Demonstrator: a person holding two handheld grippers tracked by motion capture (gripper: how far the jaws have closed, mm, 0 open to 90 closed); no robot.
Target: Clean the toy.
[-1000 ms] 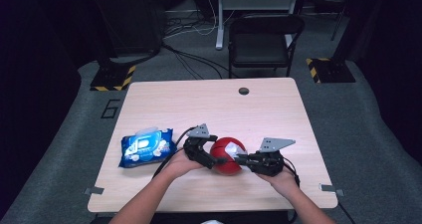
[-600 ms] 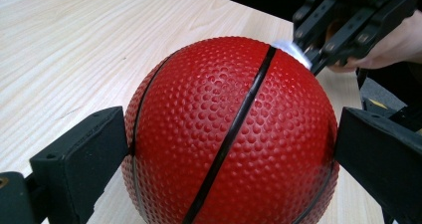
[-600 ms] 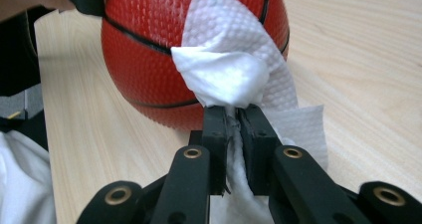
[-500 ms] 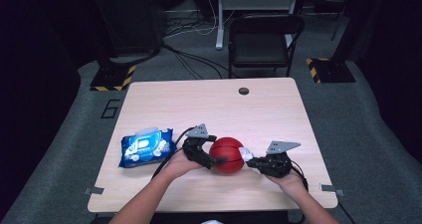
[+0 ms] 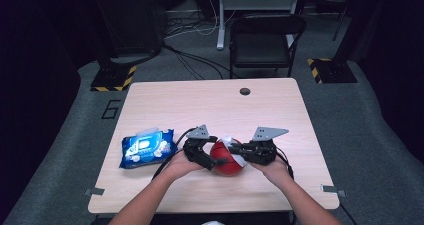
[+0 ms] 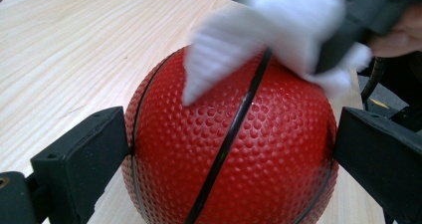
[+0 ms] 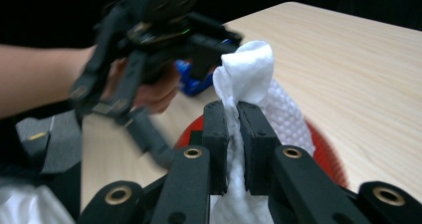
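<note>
While seen from the high view: red ball point(image 5: 227, 158) on pale wood-grain worktop point(image 5: 210, 105), near the front edge, between both hands. Left tool point(image 5: 206, 157) clamped on ball's left side, right tool point(image 5: 243, 154) at its upper right with a white wipe point(image 5: 231, 144) on top of the ball. Blue glossy wipes pack point(image 5: 146, 147) lying flat just left of the left hand, long axis roughly left-right, white label up; contents not visible. Small dark round spot point(image 5: 244, 91) near worktop's far edge. Black chair point(image 5: 265, 37) beyond the worktop.

Left gripper view: ball point(image 6: 234, 149) round, pebbled rubber skin, black grooved seams; widest seam running from lower left to upper right. No long axis, being a sphere. Black flat pads pressed on both flanks, so left tool clamped on ball. White wipe point(image 6: 268, 30) blurred, draped over ball's top, right tool's black body at upper right.

Right gripper view: right tool point(image 7: 234, 134) jaws nearly together, pinching the wipe point(image 7: 246, 74). Wipe soft, crumpled, embossed dot texture, bunched end sticking up past the tips, rest trailing down over red ball point(image 7: 326, 154). Left tool point(image 7: 149, 45) blurred behind, blue pack point(image 7: 191, 82) partly hidden by it.
</note>
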